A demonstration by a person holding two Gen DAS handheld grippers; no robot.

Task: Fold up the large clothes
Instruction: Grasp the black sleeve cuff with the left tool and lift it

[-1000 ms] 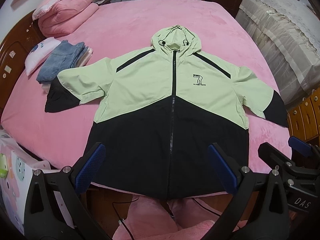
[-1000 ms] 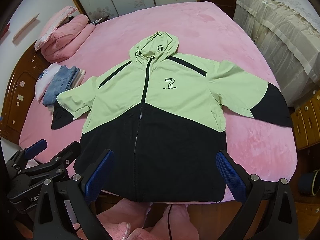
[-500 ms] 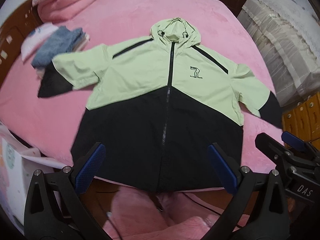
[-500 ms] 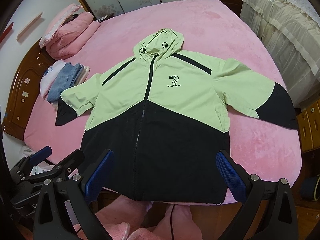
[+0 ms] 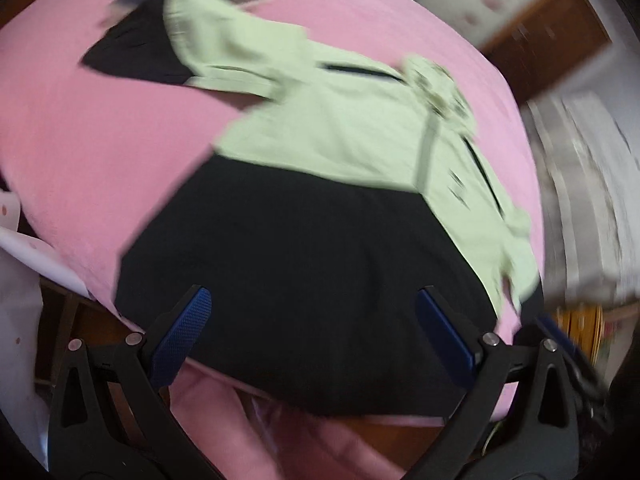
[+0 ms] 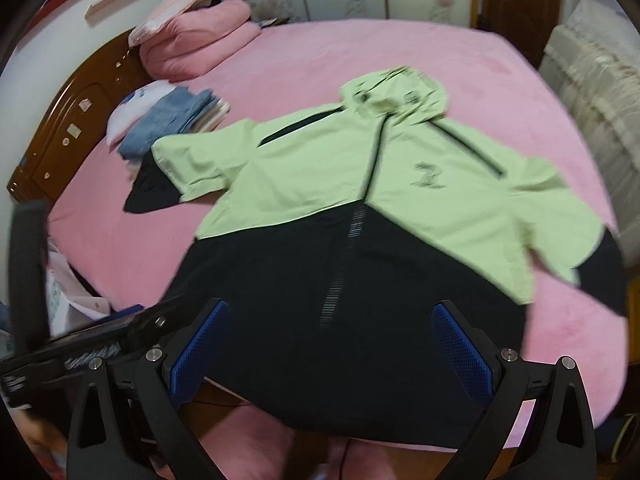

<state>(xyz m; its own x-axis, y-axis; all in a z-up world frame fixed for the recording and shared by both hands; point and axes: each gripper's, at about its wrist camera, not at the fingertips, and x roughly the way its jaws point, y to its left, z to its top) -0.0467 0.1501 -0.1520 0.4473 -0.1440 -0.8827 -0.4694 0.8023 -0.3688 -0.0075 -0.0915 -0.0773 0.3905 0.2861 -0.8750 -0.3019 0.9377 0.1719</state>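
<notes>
A hooded zip jacket [image 6: 360,216], light green above and black below, lies spread flat, front up, on the pink bed [image 6: 360,56], hem at the near edge. It also shows, blurred and tilted, in the left wrist view [image 5: 320,184]. My left gripper [image 5: 314,328] is open and empty, above the black hem toward the jacket's left side. My right gripper [image 6: 330,340] is open and empty, above the middle of the hem near the zip. The left gripper also shows at the left of the right wrist view [image 6: 80,356].
A stack of folded clothes [image 6: 172,120] lies by the jacket's left sleeve. Pink bedding [image 6: 196,44] sits at the wooden headboard [image 6: 72,120]. A covered piece of furniture [image 6: 592,92] stands to the right of the bed.
Both grippers have moved in toward the hem. The left one swung left and tilted, so its view is blurred. Both stay open; the jacket has not moved.
</notes>
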